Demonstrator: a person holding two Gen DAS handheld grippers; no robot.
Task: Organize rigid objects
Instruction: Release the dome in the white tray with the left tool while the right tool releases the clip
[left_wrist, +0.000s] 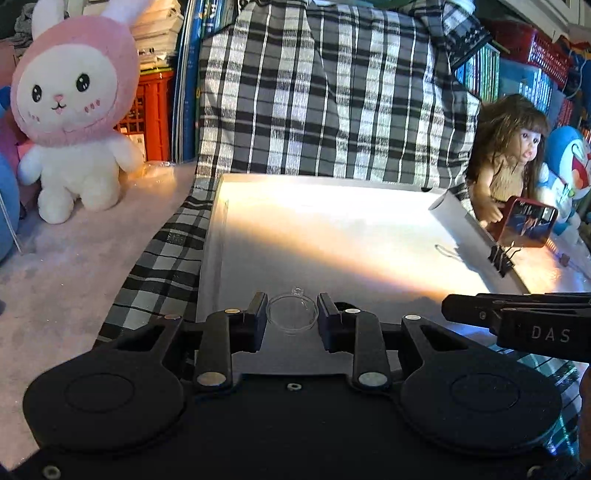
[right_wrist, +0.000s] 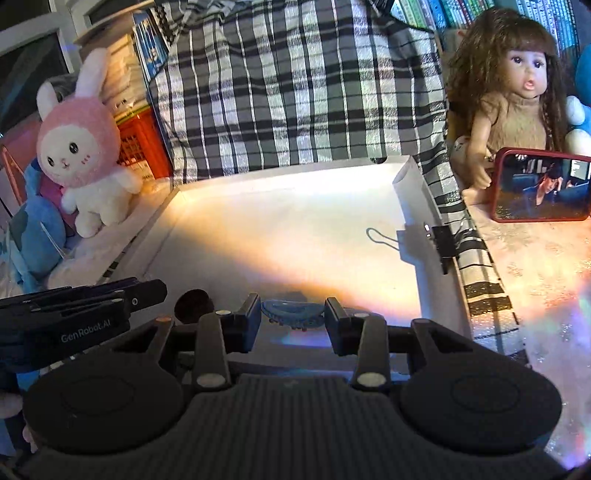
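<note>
A cluttered home room, likely a child's: ahead-left of the grippers sits a pink-hooded white plush rabbit (left_wrist: 74, 110), ahead-right a long-haired brown-dressed doll (right_wrist: 513, 92) beside packed bookshelves (left_wrist: 491, 74), with black-and-white checked fabric (left_wrist: 317, 92) draped straight ahead.

A large black-and-white plaid fabric bag (left_wrist: 317, 92) is seen at the back. Left of it, a pink-hooded white plush rabbit (left_wrist: 74, 110) is propped; right of it, a long-haired brown doll (right_wrist: 513, 96) is seated behind a red-cased phone (right_wrist: 543, 184).
</note>
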